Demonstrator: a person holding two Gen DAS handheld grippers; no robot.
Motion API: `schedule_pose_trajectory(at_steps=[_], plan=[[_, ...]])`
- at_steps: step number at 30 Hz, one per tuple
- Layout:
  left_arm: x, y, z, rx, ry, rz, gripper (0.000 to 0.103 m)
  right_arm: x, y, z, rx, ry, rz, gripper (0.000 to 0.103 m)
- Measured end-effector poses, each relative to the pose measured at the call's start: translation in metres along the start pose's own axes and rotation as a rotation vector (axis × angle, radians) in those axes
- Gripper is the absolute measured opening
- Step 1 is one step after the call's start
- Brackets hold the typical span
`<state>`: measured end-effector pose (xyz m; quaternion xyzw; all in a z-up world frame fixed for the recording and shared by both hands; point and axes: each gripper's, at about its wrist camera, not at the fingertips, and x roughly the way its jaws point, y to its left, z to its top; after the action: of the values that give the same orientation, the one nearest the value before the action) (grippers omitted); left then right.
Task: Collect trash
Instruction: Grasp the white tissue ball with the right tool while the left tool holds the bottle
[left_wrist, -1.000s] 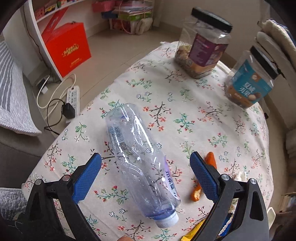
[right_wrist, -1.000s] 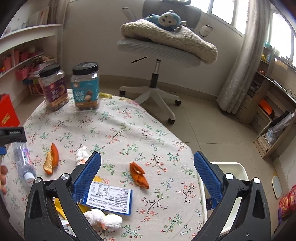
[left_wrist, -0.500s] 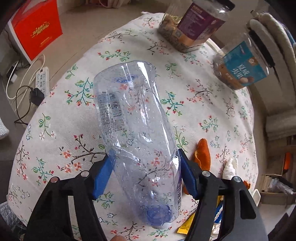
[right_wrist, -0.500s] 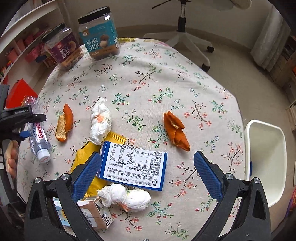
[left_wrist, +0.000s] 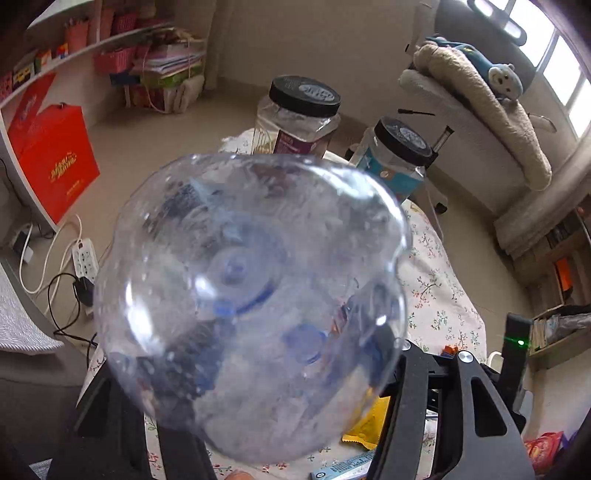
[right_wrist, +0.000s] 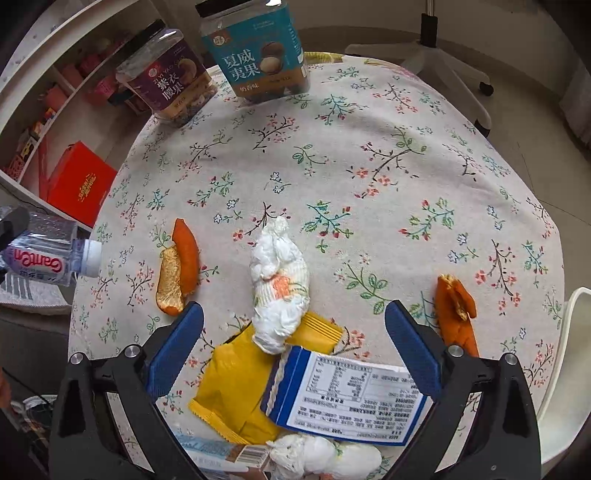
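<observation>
Jaws: left gripper (left_wrist: 258, 369) closing, clamped on clear bottle (left_wrist: 251, 302); right gripper (right_wrist: 293, 354) wide, closing, empty above yellow wrapper (right_wrist: 236, 384) and tissue wad (right_wrist: 279, 284)

Soft daylight enters from my window (left_wrist: 565, 70) at two o'clock; the bottle (left_wrist: 251, 302) blurs up close, glinting, and fisheye edges darken and bend.

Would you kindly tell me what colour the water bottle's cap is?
White; the water bottle's cap shows best in the right wrist view.
</observation>
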<state>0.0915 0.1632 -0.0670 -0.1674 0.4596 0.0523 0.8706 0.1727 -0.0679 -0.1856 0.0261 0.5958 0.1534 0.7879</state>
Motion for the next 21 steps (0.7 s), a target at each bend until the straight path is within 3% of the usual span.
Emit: schedule_pose_trajectory(at_steps=[3, 4, 7, 21], plan=[[-0.005, 0.002, 0.004, -0.007, -0.015, -0.015, 0.059, 0.020, 0.005, 0.004, 0.014, 0.054, 0.006, 0.071], [-0.004, 0.004, 0.005, -0.011, -0.016, -0.020, 0.059, 0.026, 0.007, 0.004, 0.016, 0.066, -0.005, 0.057], [-0.006, 0.007, 0.007, -0.018, -0.017, -0.024, 0.059, 0.022, 0.011, 0.005, 0.015, 0.032, -0.008, 0.034], [-0.020, -0.012, -0.001, 0.015, -0.058, -0.054, 0.059, -0.105, 0.018, -0.003, -0.019, -0.303, 0.006, 0.034]])
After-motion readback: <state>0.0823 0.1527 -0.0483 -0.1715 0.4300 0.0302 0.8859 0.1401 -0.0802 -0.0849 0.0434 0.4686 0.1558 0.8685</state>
